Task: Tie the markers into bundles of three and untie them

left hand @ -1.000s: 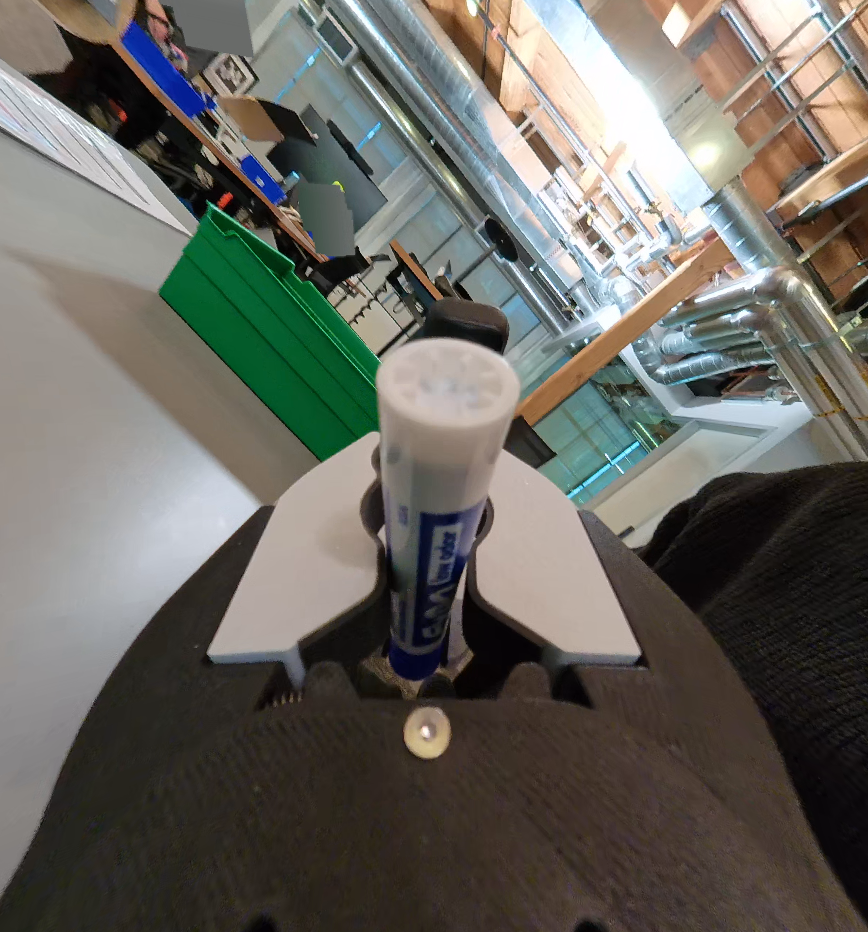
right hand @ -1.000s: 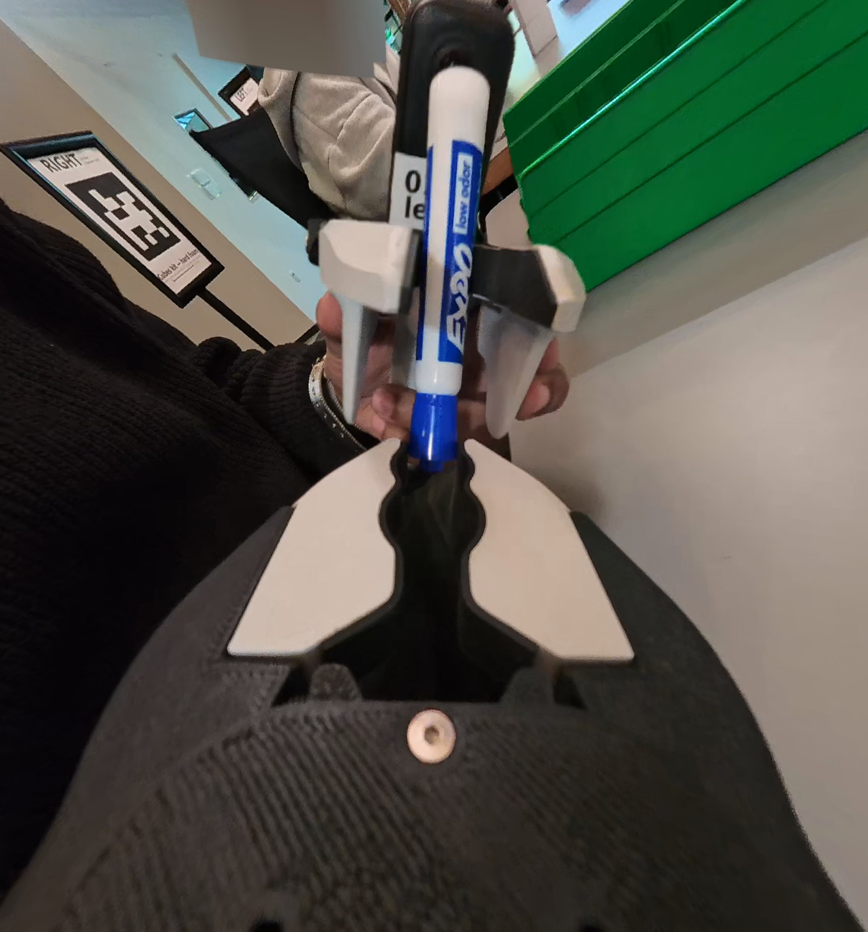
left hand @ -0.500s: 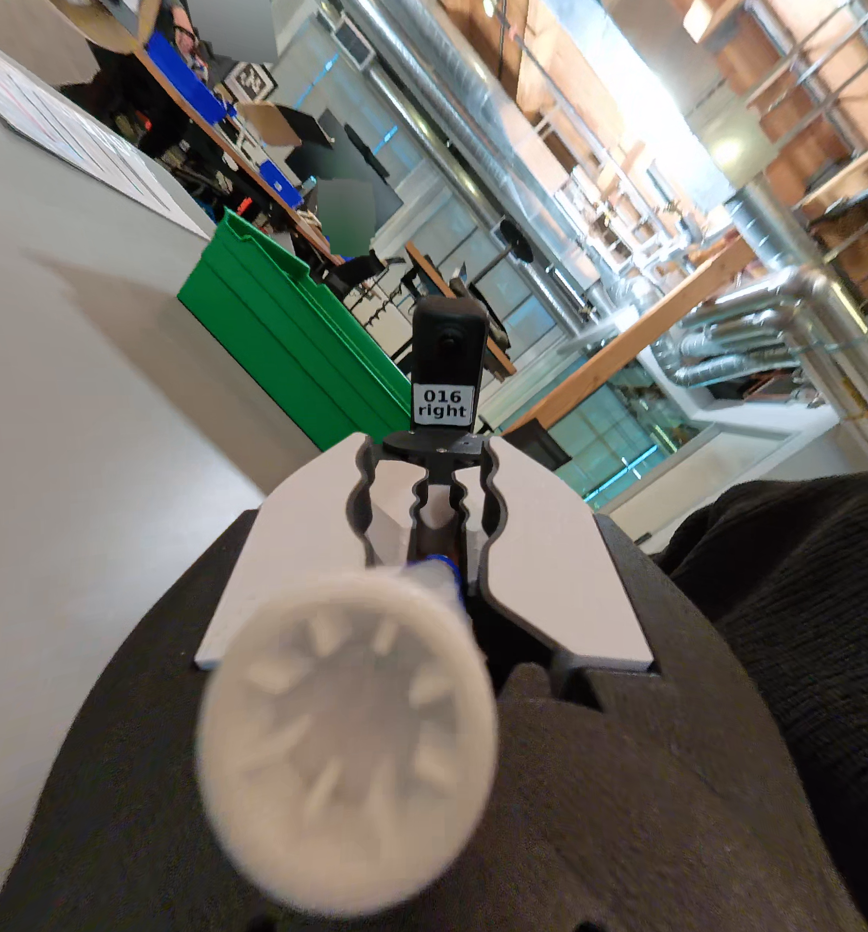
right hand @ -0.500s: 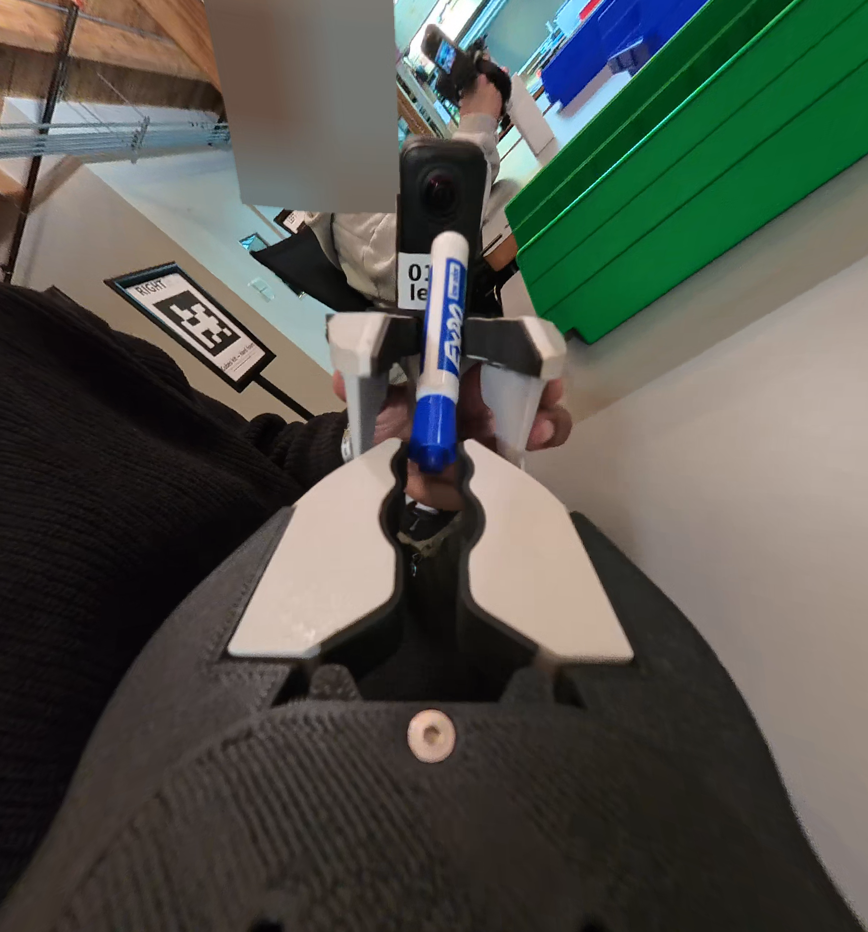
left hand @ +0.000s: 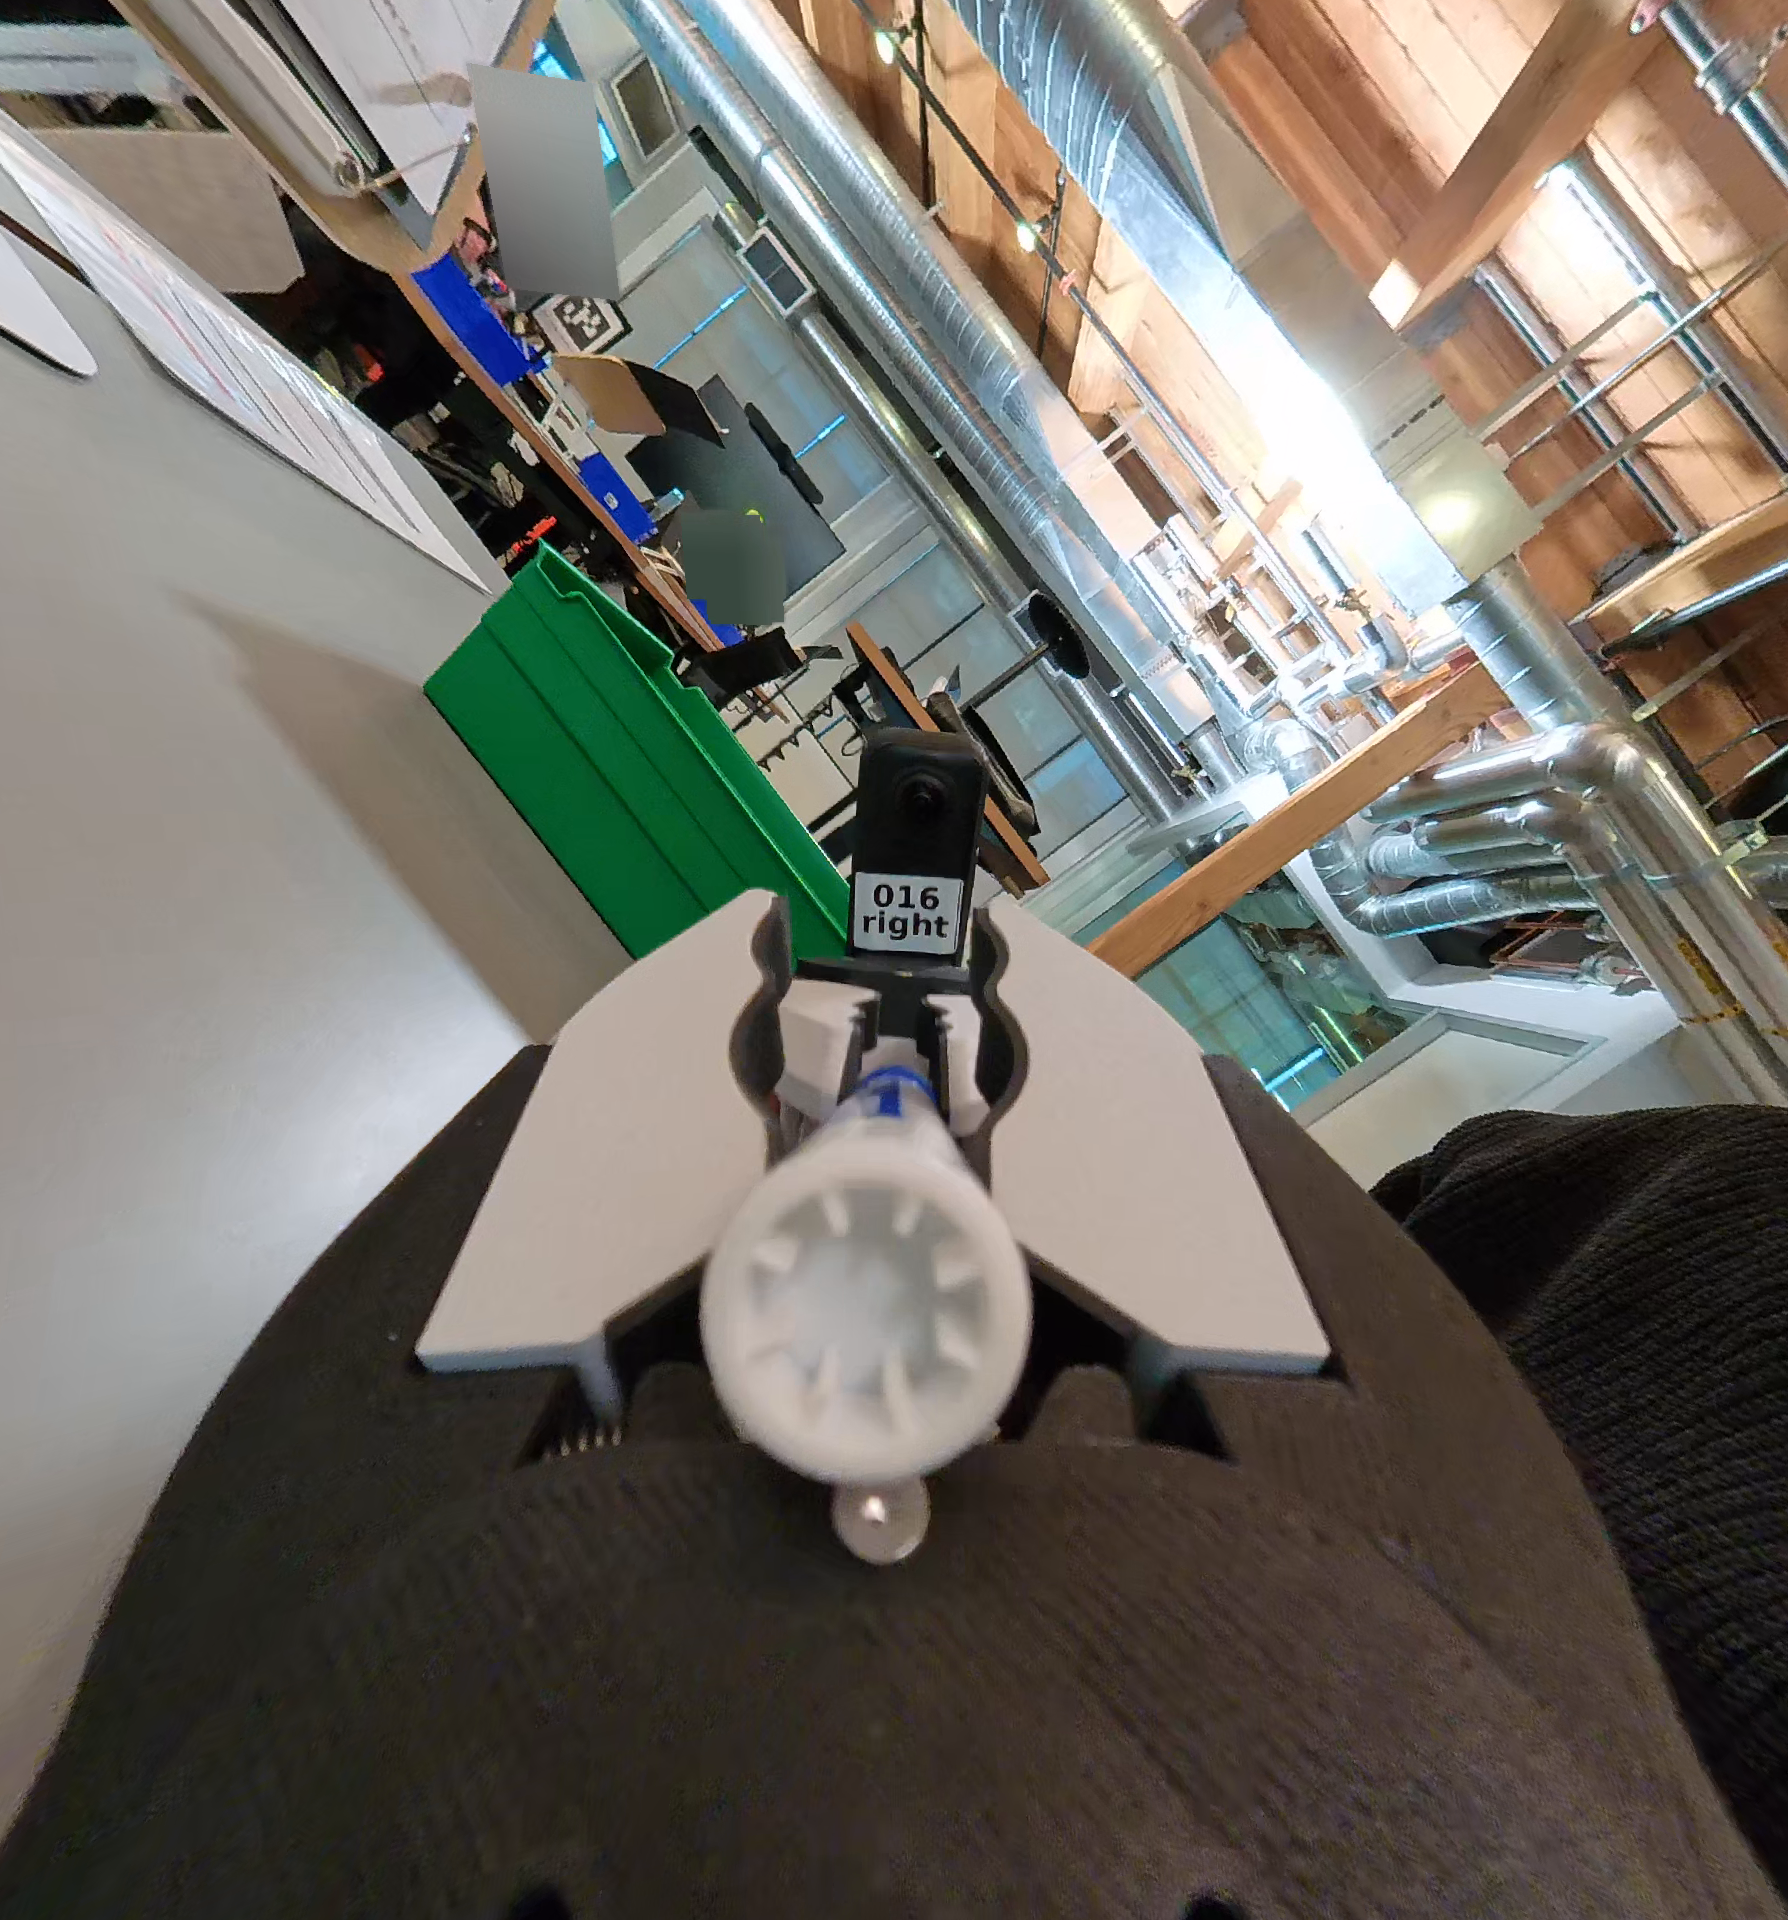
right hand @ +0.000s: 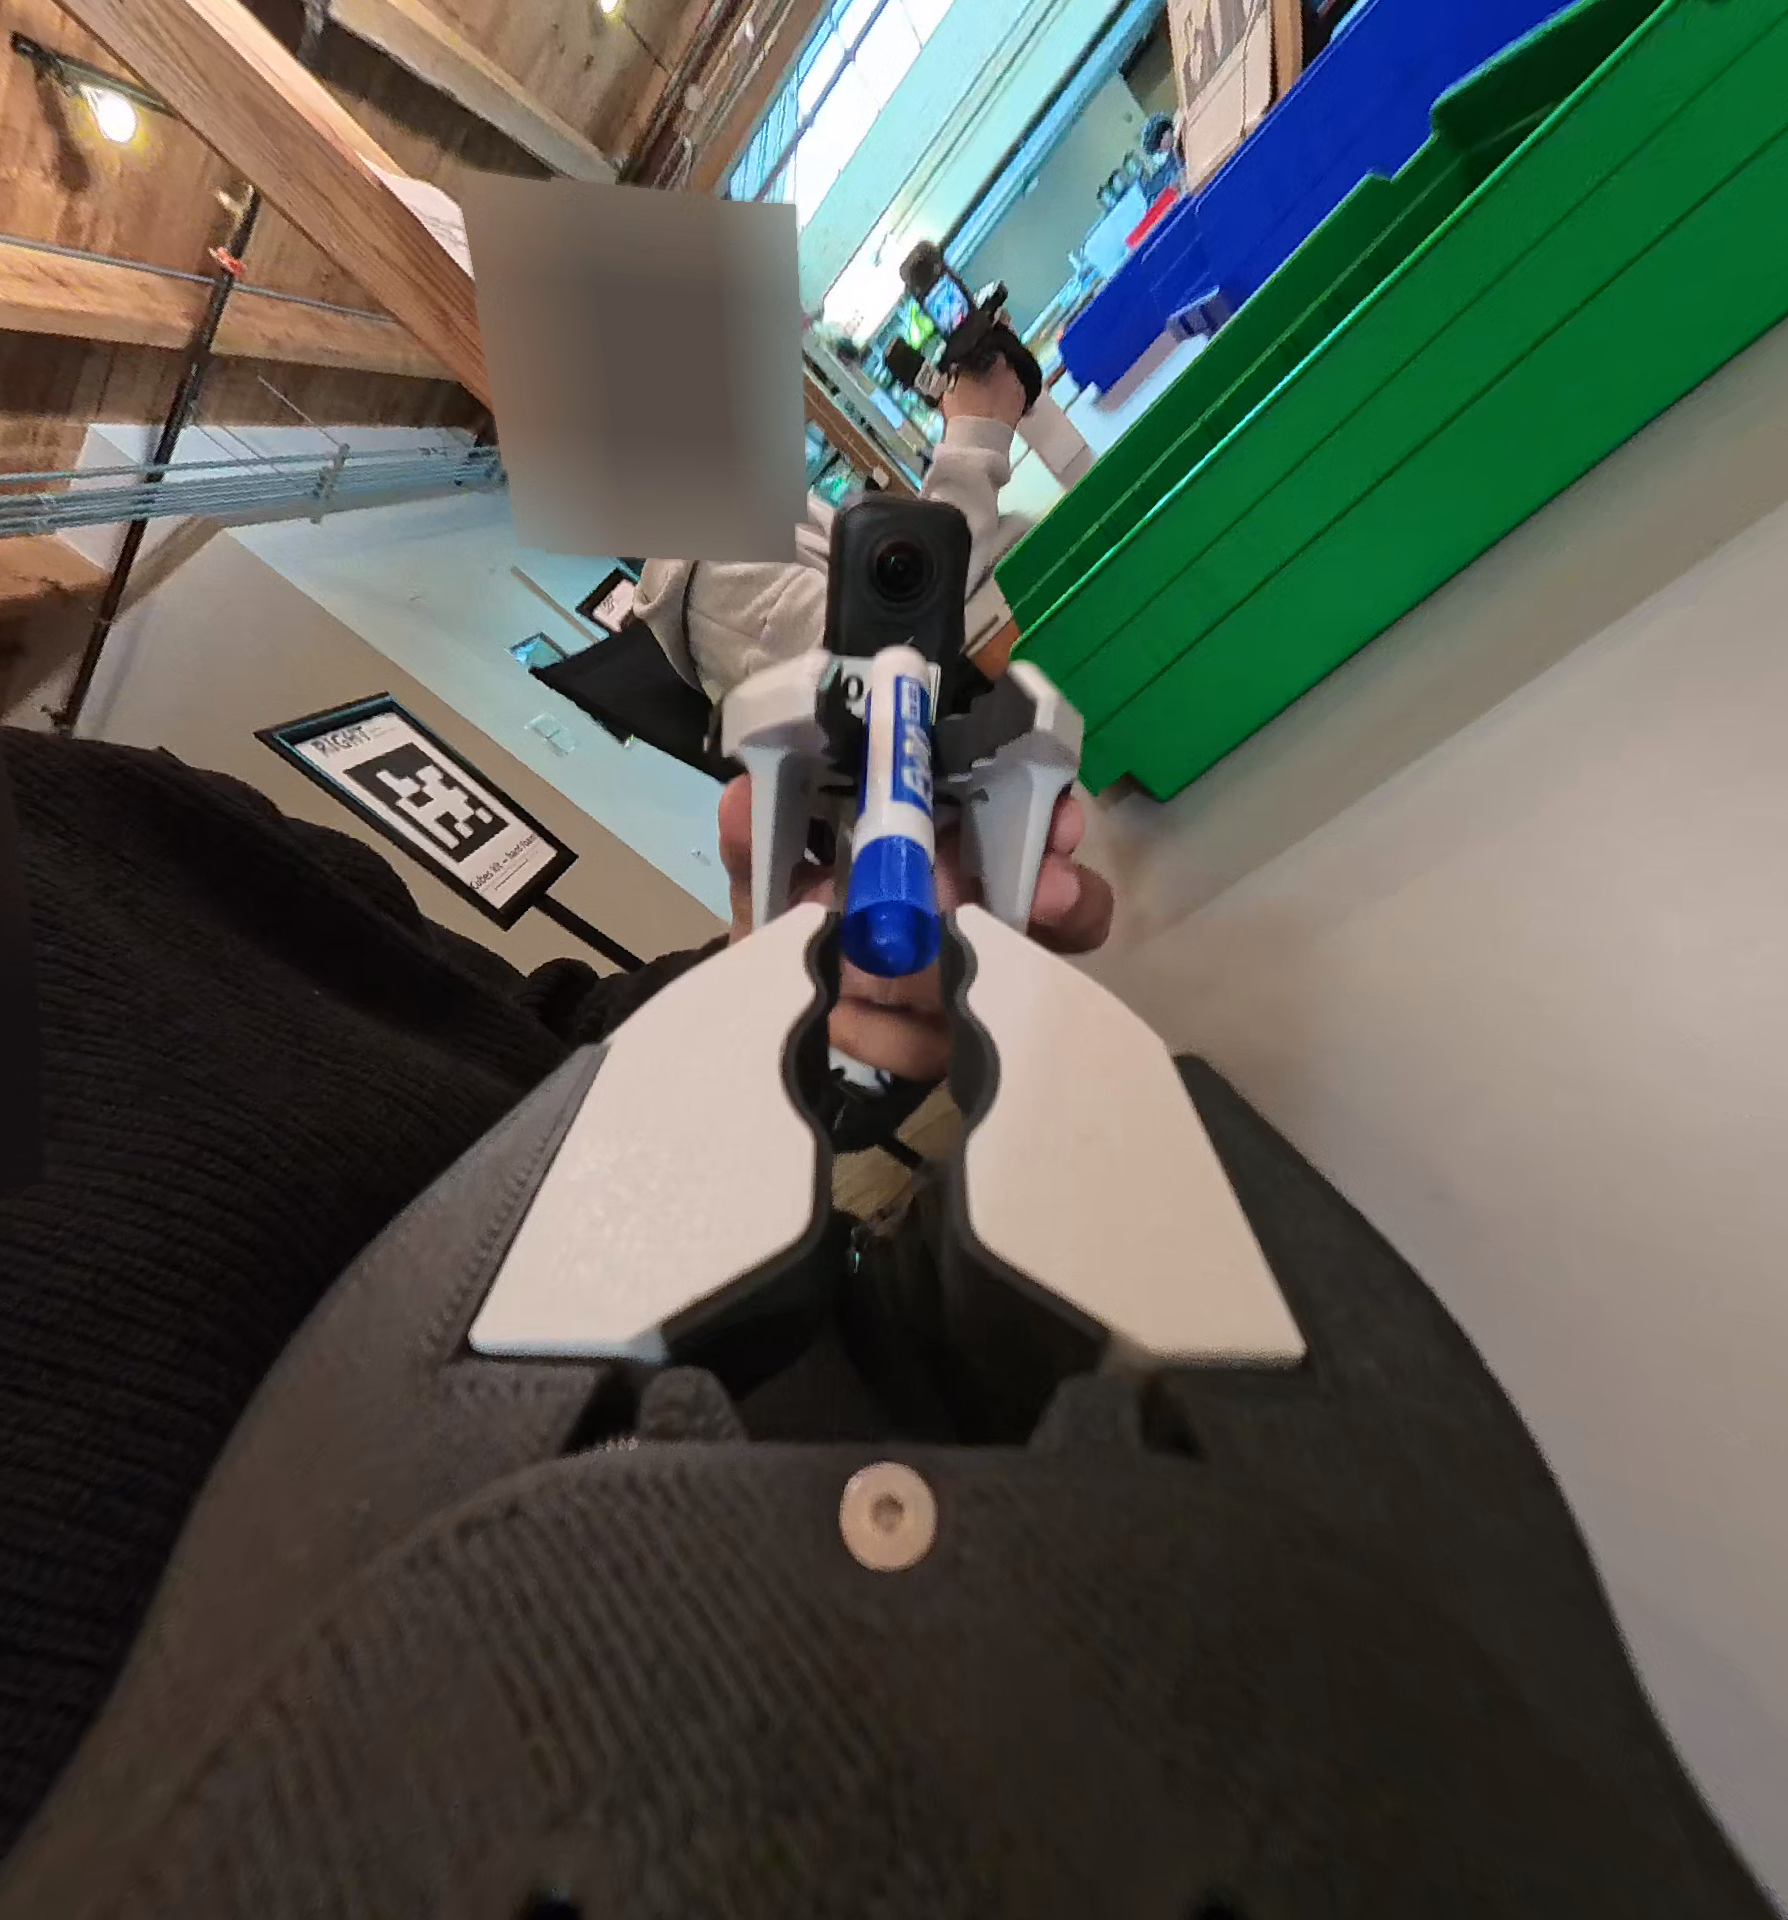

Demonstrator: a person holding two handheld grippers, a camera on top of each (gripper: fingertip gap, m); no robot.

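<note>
Swung end-on toward its own camera since a second ago: marker (left hand: 866,1320), clenched in left gripper (left hand: 879,920) jaws. Poked blue cap (right hand: 895,883) between parted, empty right gripper (right hand: 888,925) jaws.

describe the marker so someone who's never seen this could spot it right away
Start at the green bins on the grey table. In front of them, the left hand-held gripper grips a marker by its white barrel. Its blue cap points between the open fingers of the right hand-held gripper.
</note>
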